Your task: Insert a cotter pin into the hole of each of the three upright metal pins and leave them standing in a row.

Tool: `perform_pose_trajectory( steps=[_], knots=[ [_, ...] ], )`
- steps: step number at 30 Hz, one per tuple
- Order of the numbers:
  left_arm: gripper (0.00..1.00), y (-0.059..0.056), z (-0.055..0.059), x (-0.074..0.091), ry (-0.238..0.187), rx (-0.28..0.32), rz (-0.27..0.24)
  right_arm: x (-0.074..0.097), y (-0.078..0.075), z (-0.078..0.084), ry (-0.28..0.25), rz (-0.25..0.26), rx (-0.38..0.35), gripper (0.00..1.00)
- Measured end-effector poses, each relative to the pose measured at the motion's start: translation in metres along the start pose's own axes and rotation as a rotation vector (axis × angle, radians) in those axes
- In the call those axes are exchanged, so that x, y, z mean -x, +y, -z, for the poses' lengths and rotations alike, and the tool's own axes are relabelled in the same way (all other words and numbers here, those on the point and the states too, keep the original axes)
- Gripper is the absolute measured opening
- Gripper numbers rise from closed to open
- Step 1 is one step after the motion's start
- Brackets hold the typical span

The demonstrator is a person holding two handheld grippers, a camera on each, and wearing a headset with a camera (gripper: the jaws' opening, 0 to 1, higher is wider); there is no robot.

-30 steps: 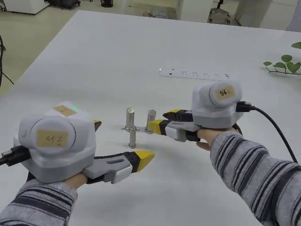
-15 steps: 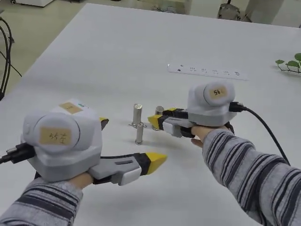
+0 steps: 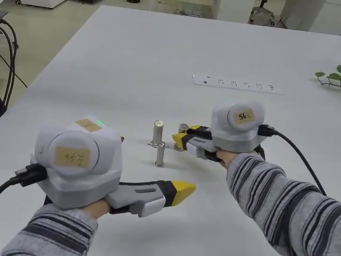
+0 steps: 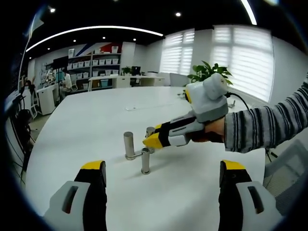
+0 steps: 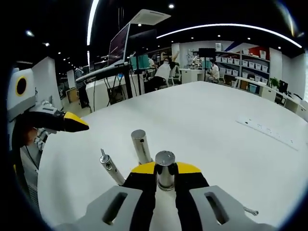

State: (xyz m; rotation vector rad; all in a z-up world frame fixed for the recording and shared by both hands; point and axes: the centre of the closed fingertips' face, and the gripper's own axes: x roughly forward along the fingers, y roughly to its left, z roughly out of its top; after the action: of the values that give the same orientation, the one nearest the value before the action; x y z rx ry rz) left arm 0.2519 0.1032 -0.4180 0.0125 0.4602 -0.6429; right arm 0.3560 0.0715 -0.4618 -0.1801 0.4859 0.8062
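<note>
White tabletop (image 4: 72,144) spreads under the left gripper view, with shelves (image 4: 96,72) and window blinds (image 4: 240,53) far behind. The left gripper (image 4: 163,166) has its two yellow-tipped jaws wide apart and holds nothing. Toward 12 o'clock from them, three metal pins stand upright and close to each other. These are the first pin (image 4: 129,144), the second pin (image 4: 145,161) just beside it with a thin cotter pin (image 4: 137,154) across its upper part, and the third pin (image 4: 150,131) behind. The right gripper (image 4: 153,140) is at 3 o'clock of the group, and its jaws are together at the third pin.

From the right gripper view, the jaws are clamped on the third pin at 6 o'clock. The first pin stands just behind it at 11 o'clock, and the second pin is at 9 o'clock. A power strip (image 5: 267,129) lies well apart at 2 o'clock.

From the head view, the pins are near the middle of the table. The right gripper is at 3 o'clock of them and the left gripper is apart at 7 o'clock. A plant (image 3: 330,77) is at the table's 2 o'clock edge.
</note>
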Motion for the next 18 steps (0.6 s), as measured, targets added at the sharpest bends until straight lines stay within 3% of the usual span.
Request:
perform_pose_trajectory(
  steps=[4,8,18],
  knots=[
    [0.98,0.001,0.002,0.001,0.015,-0.008,-0.001,0.003,-0.003,0.000,0.014,0.026,0.016,0.08],
    [0.98,0.001,-0.001,0.002,0.001,-0.005,0.000,0.011,-0.004,-0.007,-0.001,0.044,0.045,0.08],
    [0.99,-0.001,-0.004,0.003,-0.005,-0.012,0.007,0.036,0.004,-0.007,-0.006,0.044,0.051,0.08]
  ],
)
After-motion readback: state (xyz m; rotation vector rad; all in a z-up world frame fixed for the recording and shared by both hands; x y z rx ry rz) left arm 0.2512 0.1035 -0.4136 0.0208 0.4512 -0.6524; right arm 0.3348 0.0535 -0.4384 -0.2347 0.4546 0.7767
